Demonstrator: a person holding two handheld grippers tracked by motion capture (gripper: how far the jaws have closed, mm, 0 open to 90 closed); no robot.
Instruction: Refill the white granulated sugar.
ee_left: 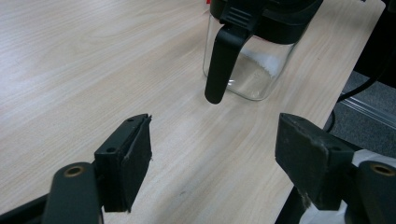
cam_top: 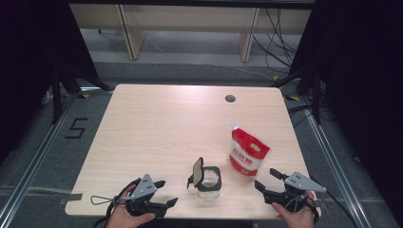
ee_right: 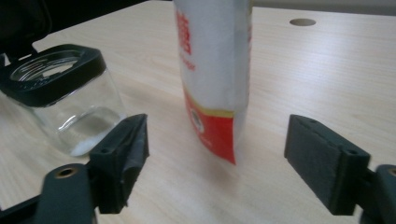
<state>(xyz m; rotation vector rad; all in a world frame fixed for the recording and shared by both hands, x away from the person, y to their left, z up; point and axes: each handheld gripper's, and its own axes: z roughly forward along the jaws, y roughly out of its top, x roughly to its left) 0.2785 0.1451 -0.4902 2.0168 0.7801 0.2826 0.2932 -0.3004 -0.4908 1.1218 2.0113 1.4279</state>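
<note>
Jar [cam_top: 209,179] lid-up beside standing pouch [cam_top: 248,154] on table [cam_top: 166,123], left gripper [cam_top: 164,194] and right gripper [cam_top: 266,179] both wide open, empty.

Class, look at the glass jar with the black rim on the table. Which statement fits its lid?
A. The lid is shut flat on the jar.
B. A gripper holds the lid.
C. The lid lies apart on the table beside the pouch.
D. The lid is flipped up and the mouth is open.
D: the jar shows its lid standing up from the rim, and the right gripper view shows the open mouth.
</note>
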